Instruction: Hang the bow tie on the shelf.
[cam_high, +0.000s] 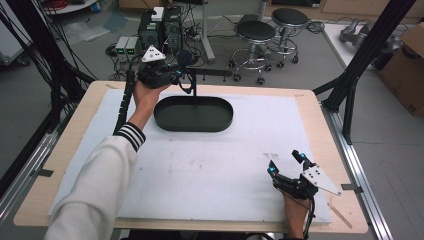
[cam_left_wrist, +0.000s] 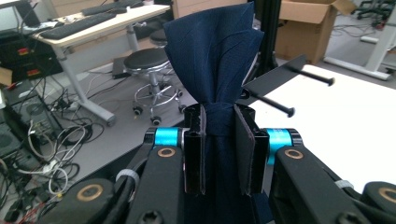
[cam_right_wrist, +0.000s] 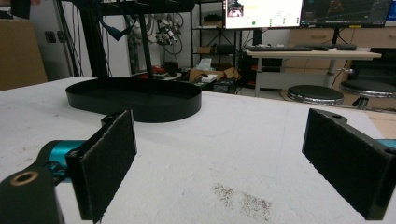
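My left gripper (cam_high: 179, 70) is held up at the table's far edge, shut on a folded navy blue cloth (cam_left_wrist: 210, 51) that stands above its jaws. The cloth (cam_high: 184, 57) is next to the horizontal arm of a black stand (cam_high: 210, 73), whose pegs (cam_left_wrist: 275, 100) point out just behind the cloth. The stand's post rises from a black oval tray (cam_high: 194, 127) on the white mat. My right gripper (cam_high: 286, 162) rests low on the mat at the near right, open, with nothing between its pads (cam_right_wrist: 109, 158). The tray (cam_right_wrist: 135, 109) lies some way ahead of it.
A dark smudge (cam_right_wrist: 243, 198) marks the mat just in front of the right gripper. Black frame posts (cam_high: 360, 60) rise at the table's right side. Two stools (cam_high: 255, 32), computer boxes (cam_high: 160, 25) and a cardboard box (cam_high: 407, 65) stand on the floor beyond.
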